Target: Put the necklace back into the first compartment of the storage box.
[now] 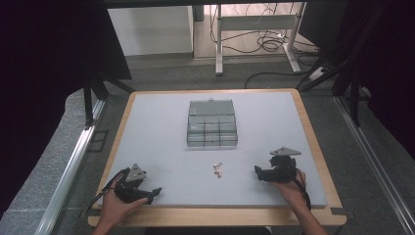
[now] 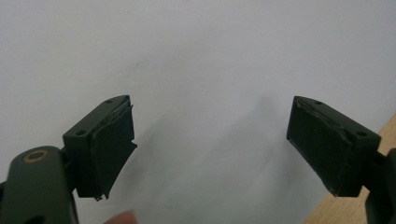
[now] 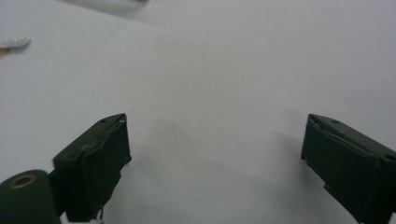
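A clear plastic compartment box [image 1: 212, 123] with its lid up sits at the middle of the grey table mat [image 1: 161, 142]. In front of it lie a few small metal parts [image 1: 217, 168], also at the left edge of the right gripper view as a pale part [image 3: 14, 43]. My left gripper [image 1: 155, 192] rests at the near left corner, jaws wide apart and empty [image 2: 210, 144]. My right gripper [image 1: 257, 172] rests at the near right, pointing left toward the parts, jaws wide apart with nothing between them [image 3: 215, 158].
The mat lies on a wooden board whose edge [image 1: 220, 217] runs along the front. Black curtains hang at both sides. A desk frame with cables [image 1: 257, 34] stands on the floor beyond the table.
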A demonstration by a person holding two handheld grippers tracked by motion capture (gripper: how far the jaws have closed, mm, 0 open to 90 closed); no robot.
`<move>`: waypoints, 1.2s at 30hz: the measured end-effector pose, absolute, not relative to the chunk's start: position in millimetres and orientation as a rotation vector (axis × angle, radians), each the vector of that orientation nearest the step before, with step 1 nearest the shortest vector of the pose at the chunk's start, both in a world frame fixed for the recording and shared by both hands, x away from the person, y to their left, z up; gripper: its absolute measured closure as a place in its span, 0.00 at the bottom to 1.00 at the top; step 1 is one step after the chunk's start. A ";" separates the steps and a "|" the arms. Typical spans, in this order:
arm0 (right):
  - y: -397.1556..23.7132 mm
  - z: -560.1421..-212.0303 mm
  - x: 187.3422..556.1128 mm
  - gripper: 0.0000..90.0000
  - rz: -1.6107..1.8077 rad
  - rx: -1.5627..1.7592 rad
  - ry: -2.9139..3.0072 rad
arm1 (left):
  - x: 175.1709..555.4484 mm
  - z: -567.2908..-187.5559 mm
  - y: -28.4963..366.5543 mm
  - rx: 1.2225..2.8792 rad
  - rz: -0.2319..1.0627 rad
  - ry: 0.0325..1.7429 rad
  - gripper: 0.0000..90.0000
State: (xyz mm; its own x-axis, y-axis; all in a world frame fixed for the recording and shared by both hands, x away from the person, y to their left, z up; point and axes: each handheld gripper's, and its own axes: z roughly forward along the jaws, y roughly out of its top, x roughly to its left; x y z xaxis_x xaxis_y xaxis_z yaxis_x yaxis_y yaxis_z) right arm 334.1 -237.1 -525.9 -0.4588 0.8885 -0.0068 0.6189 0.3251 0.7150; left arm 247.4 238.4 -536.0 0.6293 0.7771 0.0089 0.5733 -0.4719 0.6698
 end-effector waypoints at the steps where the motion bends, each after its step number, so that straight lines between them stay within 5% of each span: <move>1: -239.4 -524.2 332.4 0.10 0.940 1.323 2.191 | 246.6 -535.9 238.6 2.212 0.418 1.052 0.17; 36: -236.0 -480.7 310.5 0.26 1.033 1.160 2.252 | 242.8 -532.6 240.3 2.185 0.408 1.036 0.16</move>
State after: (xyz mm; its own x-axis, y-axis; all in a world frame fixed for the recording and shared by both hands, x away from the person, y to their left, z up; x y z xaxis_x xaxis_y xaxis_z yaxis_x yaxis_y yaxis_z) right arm 310.5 -236.0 -480.7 -0.5737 0.8188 -0.0178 0.5206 0.3814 0.7639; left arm 242.8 240.3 -532.6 0.6350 0.7725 -0.0061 0.5611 -0.4557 0.6910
